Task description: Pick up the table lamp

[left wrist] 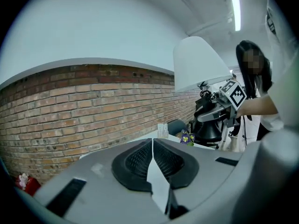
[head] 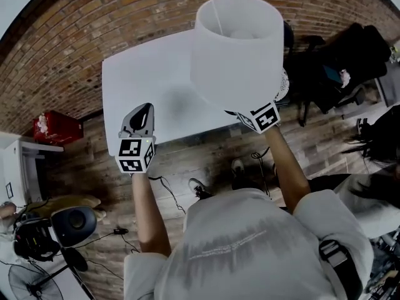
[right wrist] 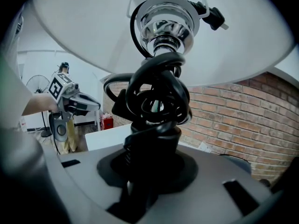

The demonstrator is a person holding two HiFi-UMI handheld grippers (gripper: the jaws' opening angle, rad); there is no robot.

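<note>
The table lamp has a white drum shade (head: 237, 49) and a black stem wrapped in coiled black cord (right wrist: 156, 97) under a chrome socket (right wrist: 166, 27). My right gripper (right wrist: 149, 143) is shut on that stem and holds the lamp upright in the air above the white table (head: 144, 74). In the head view the shade hides those jaws, and only the marker cube (head: 262, 116) shows. My left gripper (head: 140, 119) hangs over the table's near left part, shut with nothing in it. From the left gripper (left wrist: 152, 160) view, the shade (left wrist: 198, 62) is up to the right.
A brick wall runs behind the table. A small purple flower (left wrist: 187, 137) and a card stand (left wrist: 162, 130) sit at the table's far end. Black chairs and bags (head: 337, 67) crowd the right. On the floor to the left are a red box (head: 56, 129), a speaker (head: 72, 225) and cables.
</note>
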